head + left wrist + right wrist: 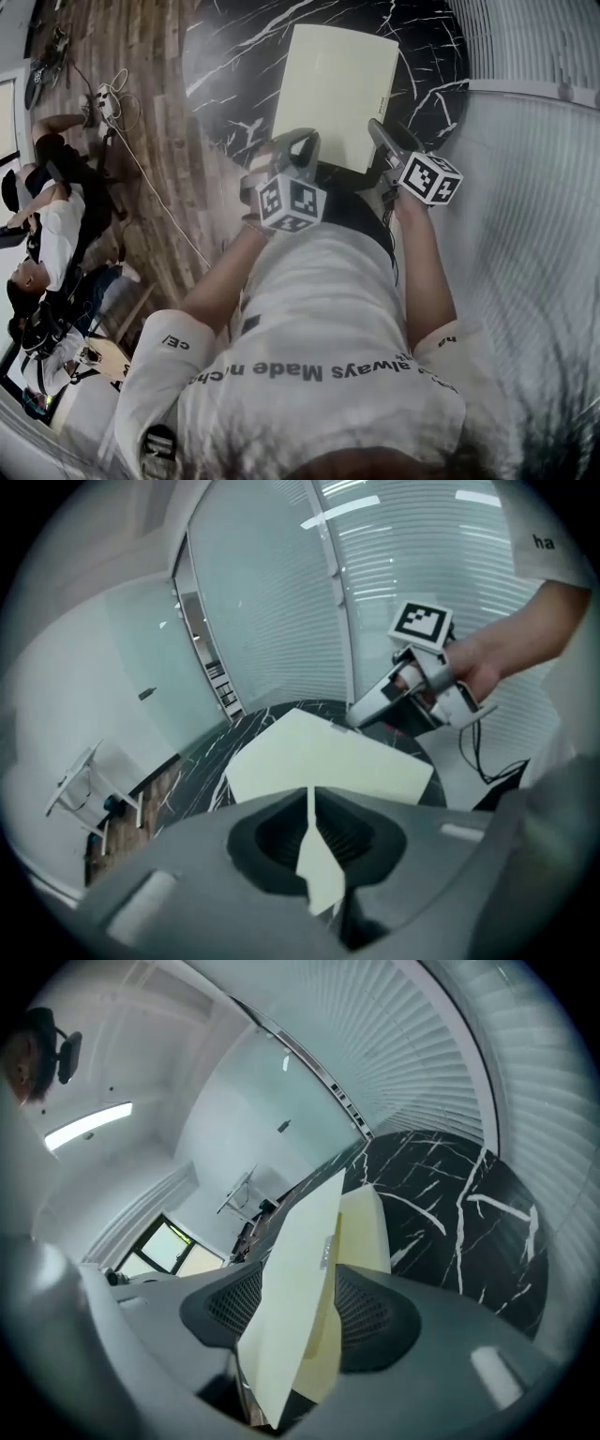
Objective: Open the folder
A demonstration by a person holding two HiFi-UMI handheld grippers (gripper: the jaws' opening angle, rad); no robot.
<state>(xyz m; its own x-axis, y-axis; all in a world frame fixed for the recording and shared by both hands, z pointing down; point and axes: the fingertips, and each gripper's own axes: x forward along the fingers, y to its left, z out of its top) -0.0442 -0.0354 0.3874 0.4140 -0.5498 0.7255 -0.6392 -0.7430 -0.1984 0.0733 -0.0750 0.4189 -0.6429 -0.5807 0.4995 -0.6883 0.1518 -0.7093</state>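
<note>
A pale yellow folder (337, 94) lies on a round black marble table (234, 56), its near edge toward me. My left gripper (300, 142) is at the folder's near left corner; in the left gripper view its jaws (311, 808) are shut on a thin edge of the folder (328, 761). At the near right corner is my right gripper (380, 136), also seen in the left gripper view (375, 700). In the right gripper view its jaws (300, 1307) stand open, with the folder's (309, 1279) two covers, slightly parted, between them.
The table's marble top (450, 1204) extends beyond the folder. A ribbed white wall (525, 187) curves round on the right. Wood floor with cables (141, 159) lies to the left, where people sit (47, 234). My own white-shirted torso fills the lower head view.
</note>
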